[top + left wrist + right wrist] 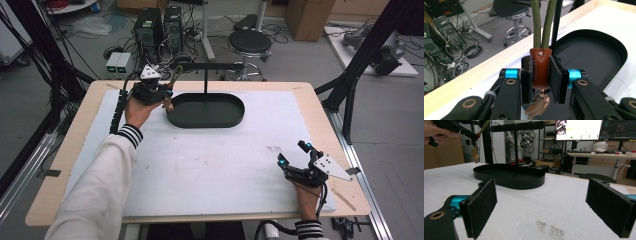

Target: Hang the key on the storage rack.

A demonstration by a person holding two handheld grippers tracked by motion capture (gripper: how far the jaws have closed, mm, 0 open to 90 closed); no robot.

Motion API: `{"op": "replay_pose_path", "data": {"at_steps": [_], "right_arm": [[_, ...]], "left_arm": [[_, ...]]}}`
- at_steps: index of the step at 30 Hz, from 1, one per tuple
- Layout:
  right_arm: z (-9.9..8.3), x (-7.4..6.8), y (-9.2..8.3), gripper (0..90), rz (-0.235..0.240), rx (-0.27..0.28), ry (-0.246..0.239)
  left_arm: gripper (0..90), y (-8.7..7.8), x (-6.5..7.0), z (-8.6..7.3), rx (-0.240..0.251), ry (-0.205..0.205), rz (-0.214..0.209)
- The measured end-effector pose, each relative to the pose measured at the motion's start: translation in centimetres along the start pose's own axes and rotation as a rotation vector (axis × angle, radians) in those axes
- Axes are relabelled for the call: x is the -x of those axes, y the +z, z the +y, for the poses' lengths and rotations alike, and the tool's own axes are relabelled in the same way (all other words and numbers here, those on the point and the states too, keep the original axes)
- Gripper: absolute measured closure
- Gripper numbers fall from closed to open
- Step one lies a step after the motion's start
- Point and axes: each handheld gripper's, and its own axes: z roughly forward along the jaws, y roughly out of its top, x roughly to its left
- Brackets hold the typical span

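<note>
The table (70, 150) carries a white mat (210, 165) that covers most of its top. Near the far edge of the mat, a little left of the middle, sits a black oval tray (232, 117), and from it rises a black stand (205, 80) with a crossbar at the top.

The left gripper (167, 97) is held at the far left part of the mat, just beside the left end of the tray. Its jaws are closed on the brown leather tab (540, 68) of a keychain. 2 strands of green cord (542, 23) rise from the tab toward the crossbar, and copper-coloured keys (537, 106) hang below the pads, above the tray's left rim.

The right gripper (294, 154) rests near the near right corner of the mat, well apart from the tray. Its jaws stand wide, with nothing between the 2 pads (482, 206), and they point across the mat toward the tray.
</note>
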Motion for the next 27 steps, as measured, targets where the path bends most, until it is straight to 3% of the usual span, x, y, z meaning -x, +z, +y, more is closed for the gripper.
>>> {"op": "replay_pose_path", "data": {"at_steps": [27], "right_arm": [[0.0,0.0,0.0,9.1,0.001,-0.001,0.001]], "left_arm": [[73.1,1.5,-0.6,0.6,-0.005,-0.020,0.033]]}}
